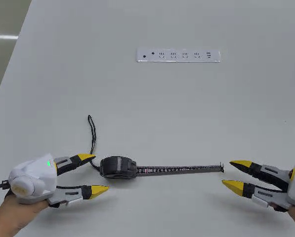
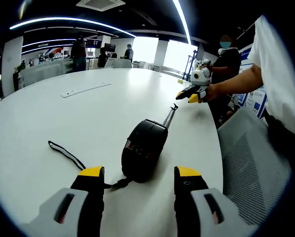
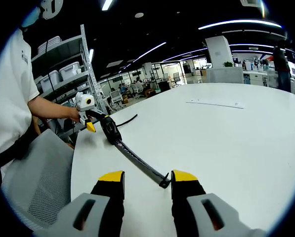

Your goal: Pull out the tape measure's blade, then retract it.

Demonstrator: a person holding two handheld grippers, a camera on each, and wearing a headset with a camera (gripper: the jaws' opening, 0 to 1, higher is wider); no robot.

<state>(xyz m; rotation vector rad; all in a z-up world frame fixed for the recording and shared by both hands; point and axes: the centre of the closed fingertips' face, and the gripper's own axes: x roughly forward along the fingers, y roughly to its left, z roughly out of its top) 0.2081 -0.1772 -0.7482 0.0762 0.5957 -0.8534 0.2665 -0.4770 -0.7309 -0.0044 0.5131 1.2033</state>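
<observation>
On the white table [image 1: 187, 108], the tape measure [image 1: 118, 167] lies just ahead of the left gripper [image 1: 98, 173], its blade [image 1: 179, 170] extended toward the right gripper [image 1: 230, 173]. Unheld, the blade could snap back and whip the case sideways. Both grippers gape wide, clasping nothing.

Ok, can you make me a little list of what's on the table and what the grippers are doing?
tape measure: black, lying on the white table
blade: pulled out, flat, pointing at the right gripper
strap: black loop, lying loose
left gripper: open, by the tape measure, not gripping
right gripper: open, near blade tip, not touching
power strip: white, far side
</observation>
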